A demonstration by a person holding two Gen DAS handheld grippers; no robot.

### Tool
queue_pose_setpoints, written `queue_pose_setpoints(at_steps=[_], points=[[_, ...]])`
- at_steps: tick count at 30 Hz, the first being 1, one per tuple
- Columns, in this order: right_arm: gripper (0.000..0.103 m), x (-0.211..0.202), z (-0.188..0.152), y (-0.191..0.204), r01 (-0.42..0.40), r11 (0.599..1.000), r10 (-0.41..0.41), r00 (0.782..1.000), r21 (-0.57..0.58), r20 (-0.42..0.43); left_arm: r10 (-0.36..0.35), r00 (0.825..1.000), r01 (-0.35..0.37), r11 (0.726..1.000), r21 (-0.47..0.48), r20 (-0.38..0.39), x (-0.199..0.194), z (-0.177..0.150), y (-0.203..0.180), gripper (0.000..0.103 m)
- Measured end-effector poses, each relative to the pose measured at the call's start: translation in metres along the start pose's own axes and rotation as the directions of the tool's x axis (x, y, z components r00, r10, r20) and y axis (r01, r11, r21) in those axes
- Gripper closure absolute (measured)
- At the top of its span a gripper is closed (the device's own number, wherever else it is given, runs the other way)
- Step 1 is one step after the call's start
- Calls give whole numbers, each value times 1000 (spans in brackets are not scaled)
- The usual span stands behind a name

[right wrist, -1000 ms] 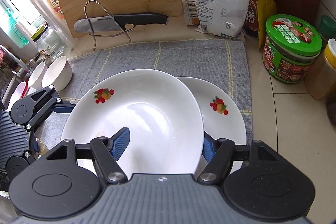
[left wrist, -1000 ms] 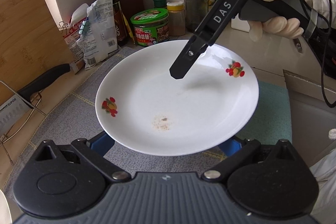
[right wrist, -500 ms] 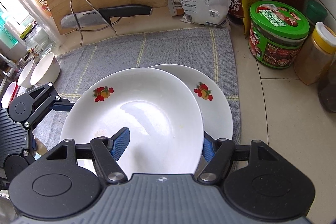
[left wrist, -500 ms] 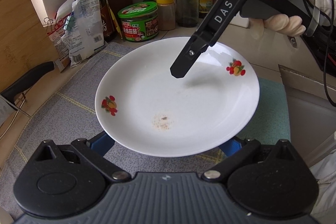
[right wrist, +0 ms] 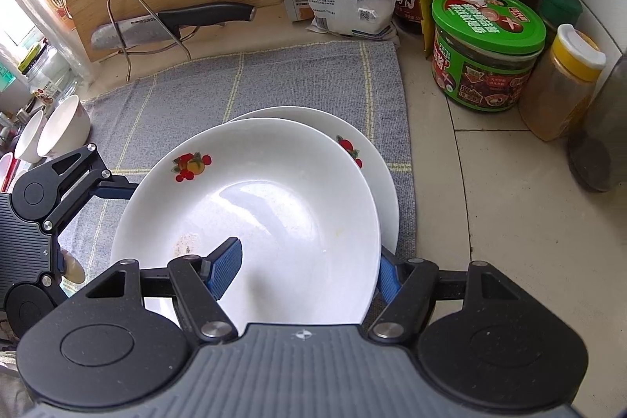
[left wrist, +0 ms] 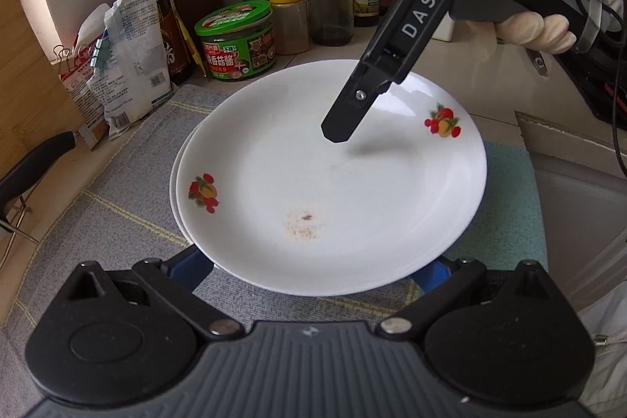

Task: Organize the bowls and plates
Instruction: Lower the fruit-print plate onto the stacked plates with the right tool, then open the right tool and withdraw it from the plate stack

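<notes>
White porcelain fills mid-frame: my right gripper (right wrist: 309,273) is clamped on the upper plate's (right wrist: 274,206) near rim, left gripper (left wrist: 319,267) spread beneath it, stacking onto the lower plate (right wrist: 376,175); next, lower and release.

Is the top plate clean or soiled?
Soiled: the top plate carries a brownish speckled residue patch on its inner surface.

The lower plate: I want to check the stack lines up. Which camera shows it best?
The right wrist view: the lower plate shows a broad crescent of rim and a fruit print beyond the top plate, on the grey mat. The left wrist view shows only a thin sliver at the top plate's left edge.
</notes>
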State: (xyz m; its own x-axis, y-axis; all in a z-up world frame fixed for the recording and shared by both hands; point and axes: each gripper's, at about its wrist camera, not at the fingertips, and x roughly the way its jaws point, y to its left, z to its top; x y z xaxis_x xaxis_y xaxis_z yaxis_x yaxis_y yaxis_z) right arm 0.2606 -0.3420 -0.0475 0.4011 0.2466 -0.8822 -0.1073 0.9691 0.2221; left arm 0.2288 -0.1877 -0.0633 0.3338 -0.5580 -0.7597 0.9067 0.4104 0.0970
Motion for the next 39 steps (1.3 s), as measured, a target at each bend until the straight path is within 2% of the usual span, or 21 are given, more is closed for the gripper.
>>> queue_pose_setpoints(at_steps=[9, 19, 26, 31, 39], points=[[27, -7, -1, -5, 31, 1000, -31, 999, 6, 9, -17, 1000, 18, 999, 44, -20, 7, 7, -1, 1], [26, 0, -5, -7, 56, 998, -55, 998, 24, -25, -50, 998, 52, 998, 35, -48, 14, 9, 7, 0], [24, 3, -7, -6, 69, 997, -68, 997, 22, -44, -19, 996, 23, 999, 37, -91, 13, 14, 4, 1], [24, 2, -7, -6, 64, 998, -63, 997, 20, -52, -27, 993, 29, 999, 16, -117, 10, 17, 7, 1], [23, 2, -7, -1, 55, 998, -55, 997, 4, -62, -27, 992, 28, 1000, 8, -120, -1, 11, 9, 1]])
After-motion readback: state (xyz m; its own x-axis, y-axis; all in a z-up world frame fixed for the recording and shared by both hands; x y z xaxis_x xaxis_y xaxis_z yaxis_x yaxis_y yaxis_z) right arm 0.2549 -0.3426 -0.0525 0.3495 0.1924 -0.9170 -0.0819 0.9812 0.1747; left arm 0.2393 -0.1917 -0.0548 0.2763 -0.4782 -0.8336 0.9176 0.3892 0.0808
